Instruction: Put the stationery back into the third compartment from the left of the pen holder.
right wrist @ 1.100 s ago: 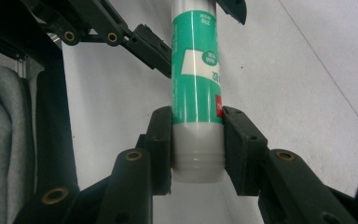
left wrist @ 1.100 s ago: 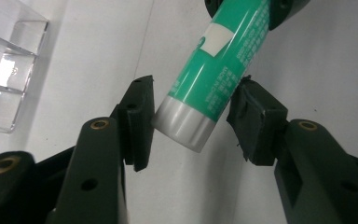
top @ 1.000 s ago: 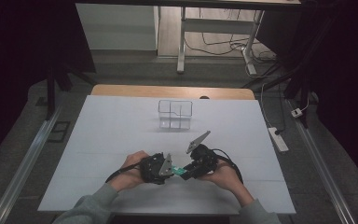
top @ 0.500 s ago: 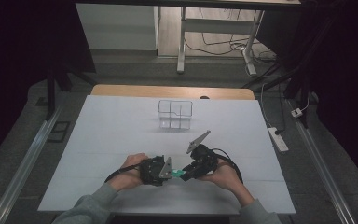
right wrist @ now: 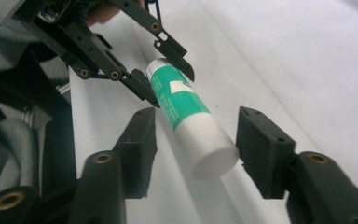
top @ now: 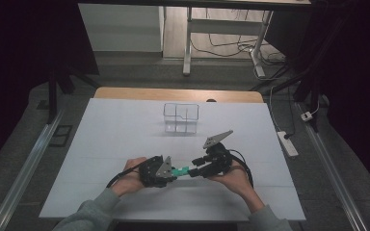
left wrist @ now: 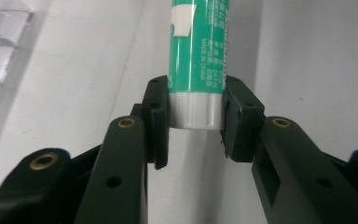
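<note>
In your left gripper view the glue stick (left wrist: 198, 60) runs off the top edge, so you cannot see its far end, and its print is cut there too. Left of the glue stick, the clear plastic organiser (left wrist: 2, 42) is clipped by the picture's left edge and blurred. In your right gripper view, the glue stick's (right wrist: 186, 119) base is hidden between the pads of the left gripper (right wrist: 168, 77), whose body is cut off by the top edge. From the high view the glue stick (top: 179, 171) is too small for you to read, its ends covered by both grippers.
</note>
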Available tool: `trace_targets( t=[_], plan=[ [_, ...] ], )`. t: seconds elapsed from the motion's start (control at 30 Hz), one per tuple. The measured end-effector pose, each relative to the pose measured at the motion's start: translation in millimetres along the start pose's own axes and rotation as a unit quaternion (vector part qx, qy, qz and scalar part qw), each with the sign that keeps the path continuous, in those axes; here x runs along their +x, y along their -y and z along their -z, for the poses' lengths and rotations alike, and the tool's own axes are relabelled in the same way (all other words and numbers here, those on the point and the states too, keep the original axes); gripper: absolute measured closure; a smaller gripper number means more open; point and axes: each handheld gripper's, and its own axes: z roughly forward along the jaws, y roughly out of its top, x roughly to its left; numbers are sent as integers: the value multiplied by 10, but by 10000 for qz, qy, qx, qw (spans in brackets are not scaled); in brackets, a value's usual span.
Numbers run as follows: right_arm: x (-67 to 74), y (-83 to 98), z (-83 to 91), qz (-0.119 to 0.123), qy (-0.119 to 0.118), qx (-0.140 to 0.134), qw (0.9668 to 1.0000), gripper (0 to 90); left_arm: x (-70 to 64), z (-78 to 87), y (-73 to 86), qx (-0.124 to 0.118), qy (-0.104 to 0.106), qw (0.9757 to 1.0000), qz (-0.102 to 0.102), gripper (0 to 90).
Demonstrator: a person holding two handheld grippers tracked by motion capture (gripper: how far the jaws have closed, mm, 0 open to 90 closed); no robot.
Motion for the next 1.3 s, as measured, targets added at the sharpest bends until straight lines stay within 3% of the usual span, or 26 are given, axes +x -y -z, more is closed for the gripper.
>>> trace_targets(
  t=[0.07, 0.27, 0.5, 0.63, 0.77, 1.0, 1.3],
  plan=[
    [-2, 2, 11, -13, 35, -75, 10000, 410, 18, 15, 17, -61, -21, 10000, 62, 656],
    [-36, 33, 178, -120, 492, -757, 9958, 339, 75, 87, 61, -283, -212, 9991, 240, 657],
    [-92, 109, 229, -349, 645, -1119, 9910, 259, 131, 161, 115, -546, -435, 9964, 490, 657],
    [-105, 146, 224, -455, 589, -1322, 9884, 243, 164, 198, 143, -732, -516, 9937, 675, 657],
    [-95, 183, 199, -591, 581, -1659, 9827, 245, 171, 216, 149, -886, -565, 9913, 789, 657],
    [-15, 163, 79, -589, 435, -1877, 9795, 274, 165, 220, 133, -1028, -623, 9885, 921, 656],
    [34, 131, -17, -599, 315, -2125, 9748, 366, 99, 157, 53, -1091, -593, 9884, 876, 656]
  ],
)
